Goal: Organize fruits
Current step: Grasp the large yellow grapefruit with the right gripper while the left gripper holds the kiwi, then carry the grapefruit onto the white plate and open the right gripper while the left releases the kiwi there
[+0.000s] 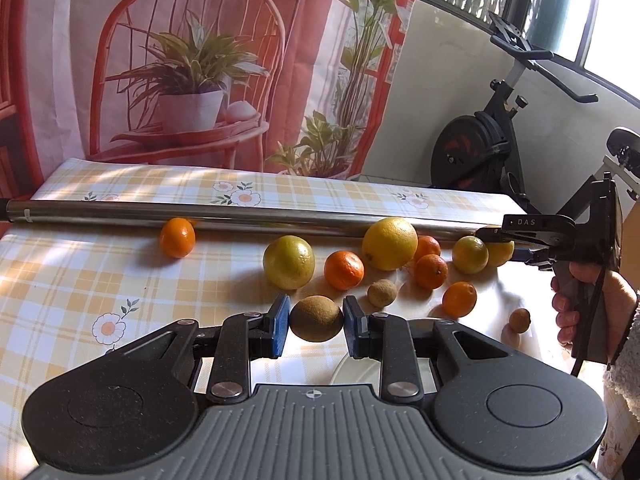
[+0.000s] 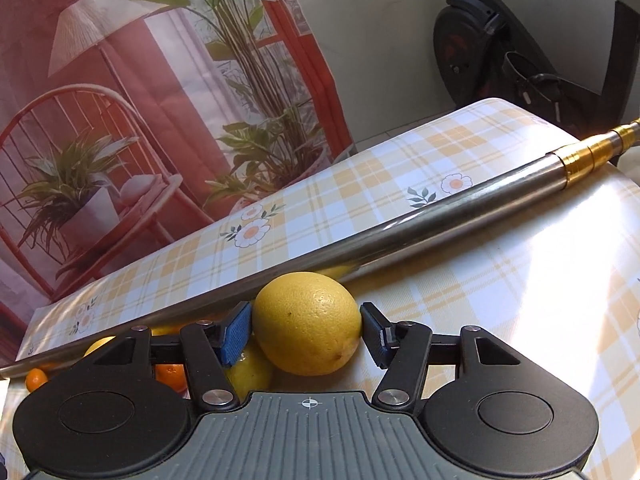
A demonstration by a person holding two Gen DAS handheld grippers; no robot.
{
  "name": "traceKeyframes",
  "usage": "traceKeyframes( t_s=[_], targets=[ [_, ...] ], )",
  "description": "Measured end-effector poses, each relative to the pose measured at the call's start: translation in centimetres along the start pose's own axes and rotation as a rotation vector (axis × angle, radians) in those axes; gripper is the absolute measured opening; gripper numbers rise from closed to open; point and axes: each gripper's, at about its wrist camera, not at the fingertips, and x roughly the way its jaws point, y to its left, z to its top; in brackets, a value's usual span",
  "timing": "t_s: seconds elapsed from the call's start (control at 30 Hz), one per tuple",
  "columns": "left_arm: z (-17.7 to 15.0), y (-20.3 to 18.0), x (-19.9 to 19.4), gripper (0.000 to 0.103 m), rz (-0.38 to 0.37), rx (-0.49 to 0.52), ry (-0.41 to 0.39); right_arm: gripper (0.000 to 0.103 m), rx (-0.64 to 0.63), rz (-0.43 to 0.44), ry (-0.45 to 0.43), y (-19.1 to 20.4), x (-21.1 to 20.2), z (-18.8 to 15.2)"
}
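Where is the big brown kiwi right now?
In the left wrist view, the kiwi sits pinched between the left tongs, just in front of a smaller kiwi and an orange mandarin.

Probably a home: checked tablecloth (image 1: pixel 80 280), printed curtain (image 1: pixel 200 60), exercise bike (image 1: pixel 488 136) by the window.

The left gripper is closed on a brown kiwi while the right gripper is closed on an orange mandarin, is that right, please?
Not quite. The left gripper does hold the brown kiwi, but the right gripper is closed on a yellow lemon, not an orange mandarin, as the right wrist view shows.
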Motion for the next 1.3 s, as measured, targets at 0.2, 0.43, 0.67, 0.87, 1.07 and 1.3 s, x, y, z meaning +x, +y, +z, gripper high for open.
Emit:
traceKeyframes(
  t_s=[0.2, 0.43, 0.67, 0.87, 1.07, 1.3],
  targets=[
    [-0.2, -0.4, -0.8, 0.030, -0.016, -0.004, -0.002, 0.054, 0.043, -0.011, 0.010, -0.5, -1.2, -0.4],
    [-0.6, -1.1, -2.0, 0.030, -0.041, -0.023, -0.008, 0.054, 0.080, 0.019, -0.045, -1.0, -6.0, -1.7],
    [-1.6, -2.4, -3.3, 0.030, -0.046, 0.000, 0.013, 0.054, 0.035, 0.078, -0.046, -0.1, -11.3, -4.2],
    [-2.0, -2.4, -4.9, 0.030, -0.043, 0.001, 0.008, 0.054, 0.008, 0.108, -0.068, 1.8, -14.2, -7.0],
    [-2.0, -2.2, -5.7, 0.030, -0.019, 0.002, 0.014, 0.054, 0.009, 0.132, -0.064, 2.9, -15.9, -9.0],
    [-2.3, -3.0, -6.0, 0.030, -0.011, 0.058, 0.003, 0.054, -0.088, 0.168, -0.037, 4.3, -16.5, -10.5]
  ],
)
